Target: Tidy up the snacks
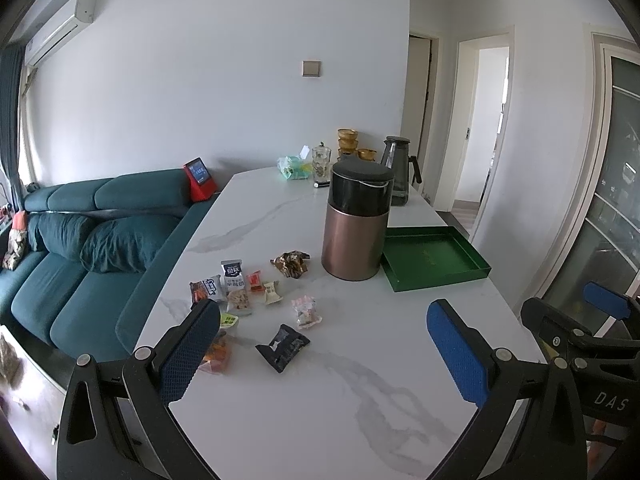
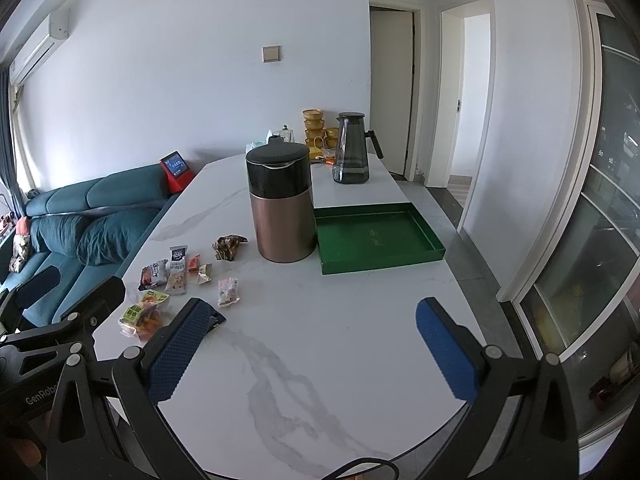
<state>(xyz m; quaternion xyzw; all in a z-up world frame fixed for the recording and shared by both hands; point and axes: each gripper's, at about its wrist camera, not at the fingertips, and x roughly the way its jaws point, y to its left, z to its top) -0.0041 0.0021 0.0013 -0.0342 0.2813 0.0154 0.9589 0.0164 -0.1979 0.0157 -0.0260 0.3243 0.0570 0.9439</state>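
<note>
Through the left wrist camera I am holding my left gripper [image 1: 326, 354] spread wide over the marble table [image 1: 360, 420], with nothing between the pads. The snack packets [image 1: 248, 292] are lying scattered in the lower left of the frame, just beyond my left finger, with a black packet [image 1: 282, 347] nearest the gap and a pink one [image 1: 306, 312] just above it. The green tray [image 1: 434, 258] is sitting at centre right, beside the copper canister [image 1: 354, 224]. I am judging these packets light, crinkly and slippery, likely soft or brittle inside, so I am planning to pinch each at a sealed edge rather than squeeze its middle. Through the right wrist camera my right gripper [image 2: 316, 350] is likewise gaping wide and empty above bare table. The packets are sitting in the left middle of the frame, an orange-and-green bag [image 2: 146, 314] lowest, the tray right of centre, apparently empty.
</note>
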